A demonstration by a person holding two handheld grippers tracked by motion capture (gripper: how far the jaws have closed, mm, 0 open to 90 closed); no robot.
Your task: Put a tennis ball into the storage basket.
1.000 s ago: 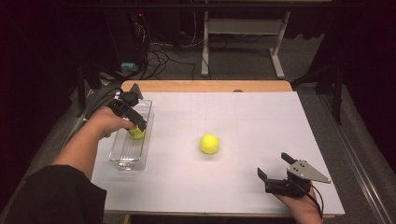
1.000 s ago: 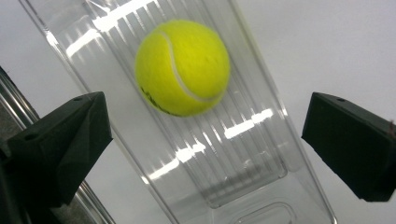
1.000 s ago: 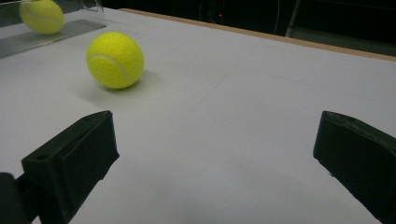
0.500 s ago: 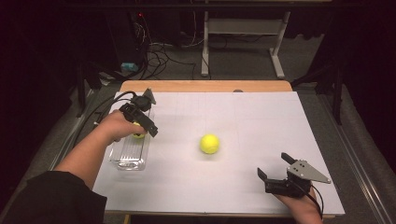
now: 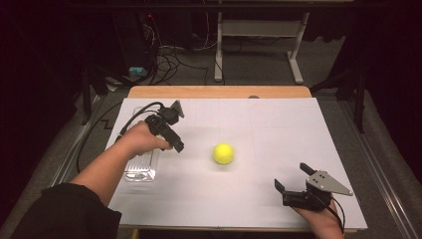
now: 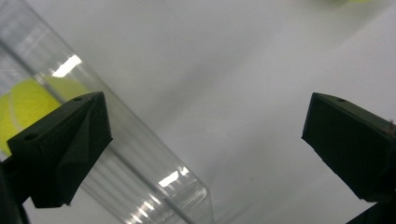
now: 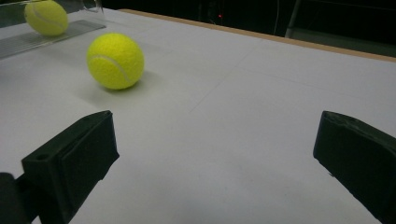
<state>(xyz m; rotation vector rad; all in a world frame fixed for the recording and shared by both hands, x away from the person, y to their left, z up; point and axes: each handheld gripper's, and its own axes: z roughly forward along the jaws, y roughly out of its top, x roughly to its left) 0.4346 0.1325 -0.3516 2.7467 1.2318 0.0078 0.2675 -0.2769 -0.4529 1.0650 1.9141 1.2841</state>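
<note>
1. The clear plastic bin (image 5: 141, 168) lies at the table's left edge, just below the left gripper (image 6: 205, 140); one tennis ball (image 6: 25, 105) already sits inside, beside the left-hand jaw.
2. The left gripper's jaws stand wide apart and empty, so that ball looks delivered.
3. A second tennis ball (image 5: 223, 153) rests mid-table, between both grippers, ahead and left of the right gripper (image 7: 215, 154).
4. That gripper's jaws gape empty; this ball remains to be binned.

One yellow tennis ball (image 6: 23, 105) inside the clear tray (image 5: 141, 167) (another (image 5: 223, 153) loose mid-table).
</note>
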